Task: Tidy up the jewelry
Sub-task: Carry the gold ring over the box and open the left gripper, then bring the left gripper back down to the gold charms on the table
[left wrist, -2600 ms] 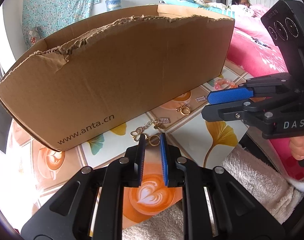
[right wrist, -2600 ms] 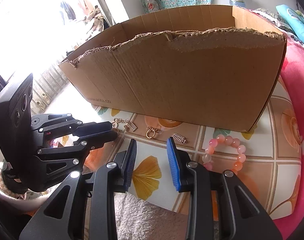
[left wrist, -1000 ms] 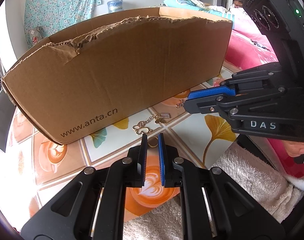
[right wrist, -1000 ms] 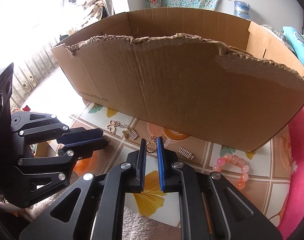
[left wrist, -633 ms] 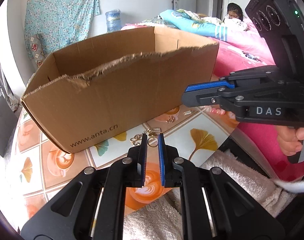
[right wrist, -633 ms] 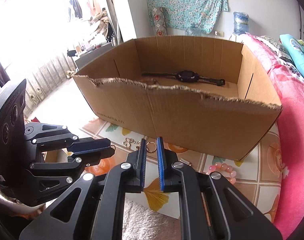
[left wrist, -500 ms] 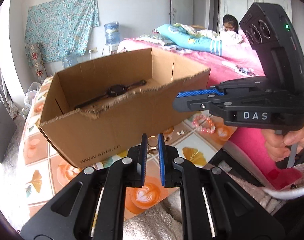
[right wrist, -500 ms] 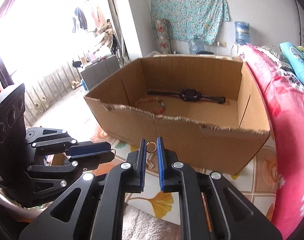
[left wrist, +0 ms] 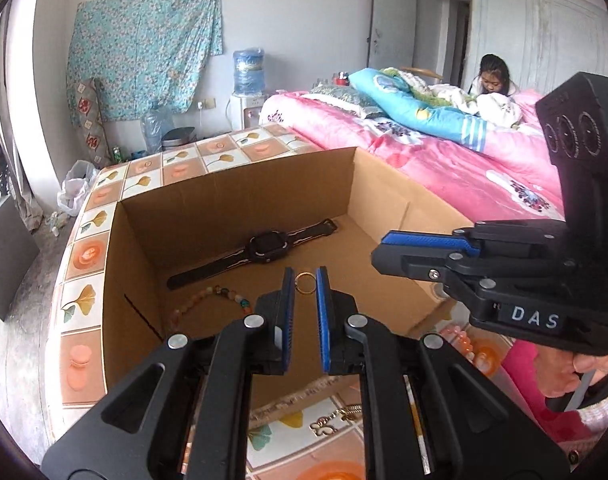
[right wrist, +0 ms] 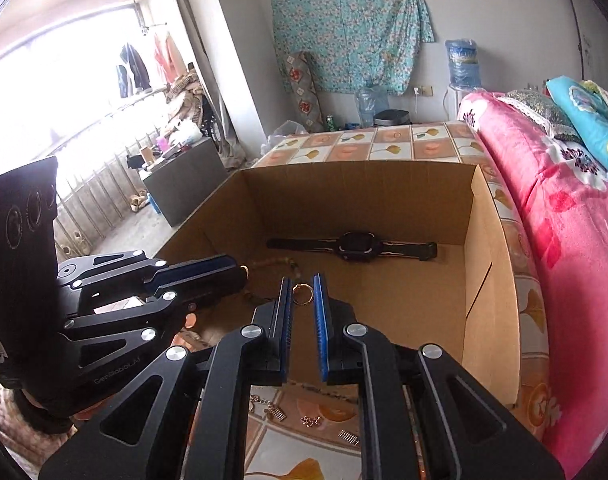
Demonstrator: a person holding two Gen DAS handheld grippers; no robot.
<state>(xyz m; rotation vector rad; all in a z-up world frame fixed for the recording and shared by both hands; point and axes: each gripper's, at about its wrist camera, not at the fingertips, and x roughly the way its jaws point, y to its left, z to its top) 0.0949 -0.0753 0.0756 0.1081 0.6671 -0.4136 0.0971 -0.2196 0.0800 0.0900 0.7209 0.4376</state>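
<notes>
Gold shows between the blue pads of both tools: the left gripper pinches a small gold ring at its tips, and the right gripper pinches a second gold ring the same way, each with its jaws drawn in on the loop. Both rings hang above the open cardboard box, inside its rim. The 2 grippers sit side by side, the right one's fingers level and crossing the box's right wall in the left wrist view.

On the box floor lie a black watch stretched flat and a beaded bracelet near the left wall. Outside the torn front wall, on the tiled tabletop, rest a gold chain charm, a small spring clasp and a pink bead bracelet.
</notes>
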